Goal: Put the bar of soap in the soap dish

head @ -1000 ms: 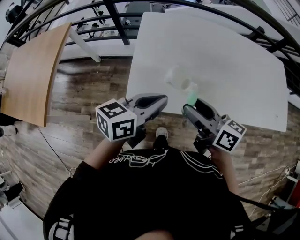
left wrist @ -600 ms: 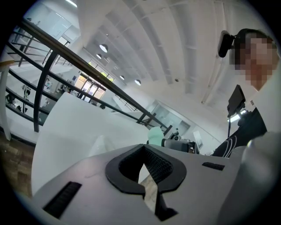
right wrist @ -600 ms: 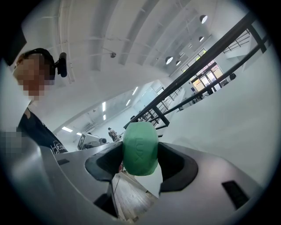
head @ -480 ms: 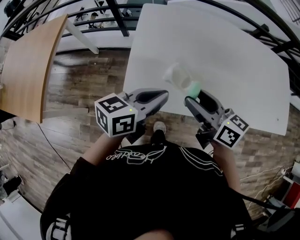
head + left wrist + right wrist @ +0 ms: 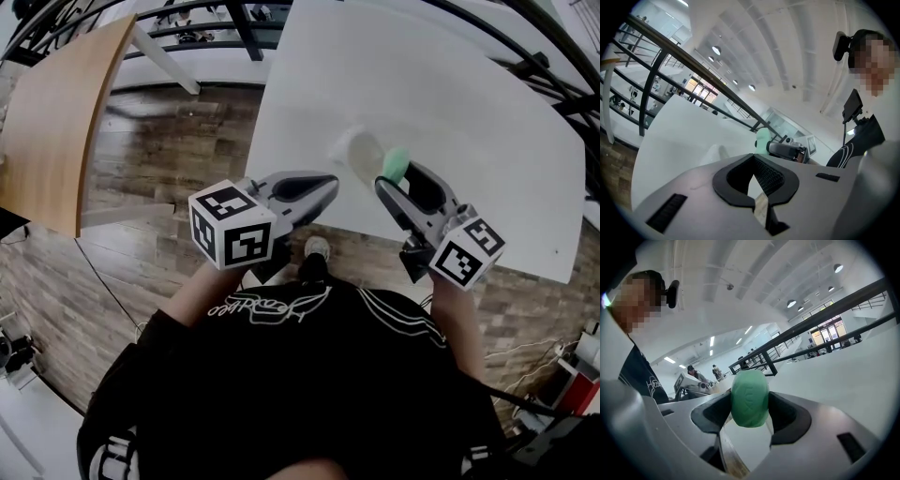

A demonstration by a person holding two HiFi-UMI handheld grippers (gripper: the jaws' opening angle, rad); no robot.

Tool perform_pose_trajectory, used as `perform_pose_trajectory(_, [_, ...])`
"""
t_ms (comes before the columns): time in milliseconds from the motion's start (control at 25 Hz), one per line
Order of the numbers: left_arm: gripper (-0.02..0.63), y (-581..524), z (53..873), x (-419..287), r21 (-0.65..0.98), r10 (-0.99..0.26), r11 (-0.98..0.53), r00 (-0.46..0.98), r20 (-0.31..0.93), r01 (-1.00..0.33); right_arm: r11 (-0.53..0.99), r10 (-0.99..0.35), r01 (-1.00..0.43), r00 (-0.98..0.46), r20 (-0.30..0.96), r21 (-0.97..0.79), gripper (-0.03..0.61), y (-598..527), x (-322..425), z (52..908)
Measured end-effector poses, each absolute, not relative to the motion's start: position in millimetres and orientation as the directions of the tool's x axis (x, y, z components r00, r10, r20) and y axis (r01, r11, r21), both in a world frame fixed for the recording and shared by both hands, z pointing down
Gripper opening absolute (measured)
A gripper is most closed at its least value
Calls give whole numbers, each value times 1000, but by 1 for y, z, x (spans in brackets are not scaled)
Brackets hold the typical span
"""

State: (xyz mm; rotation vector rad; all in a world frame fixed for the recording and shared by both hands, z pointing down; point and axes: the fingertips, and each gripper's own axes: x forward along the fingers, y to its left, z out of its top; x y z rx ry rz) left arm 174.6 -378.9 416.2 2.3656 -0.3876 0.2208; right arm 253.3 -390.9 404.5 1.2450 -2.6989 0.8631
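A green bar of soap (image 5: 397, 165) is clamped between the jaws of my right gripper (image 5: 400, 178), just right of the clear soap dish (image 5: 354, 150) near the front edge of the white table (image 5: 469, 122). In the right gripper view the soap (image 5: 749, 399) fills the gap of the right gripper (image 5: 750, 405), held off the tabletop. My left gripper (image 5: 326, 186) hovers at the table's front edge, left of the dish, shut and empty. The left gripper view shows the left gripper (image 5: 752, 160), the faint dish (image 5: 715, 152) and the soap (image 5: 762, 139) beyond.
A wooden tabletop (image 5: 56, 112) stands off to the left across a strip of wood floor (image 5: 159, 159). Black railings (image 5: 239, 28) run behind the white table. The person's shoe (image 5: 321, 249) shows below the table's front edge.
My right gripper has carried the soap forward over the table, from the front edge up beside the dish. The left gripper has barely shifted.
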Motion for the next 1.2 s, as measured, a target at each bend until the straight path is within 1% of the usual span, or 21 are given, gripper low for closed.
perform_pose_trajectory(360, [8, -387, 427, 174, 643, -217, -682, 936, 277, -348, 563, -671, -762, -647, 363, -320, 227, -414, 252, 431])
perform_pose_trajectory(640, [8, -392, 436, 174, 652, -214, -675, 937, 276, -346, 564, -650, -782, -619, 441, -266, 227, -427, 252, 460])
perform_pose_trajectory(920, [8, -391, 444, 174, 657, -216, -668, 936, 279, -350, 607, -598, -781, -571, 562, -148, 227, -427, 247, 492])
perform_pose_trajectory(1200, [8, -393, 446, 174, 666, -227, -653, 932, 282, -360, 637, -555, -763, -552, 622, -110, 227, -427, 245, 505])
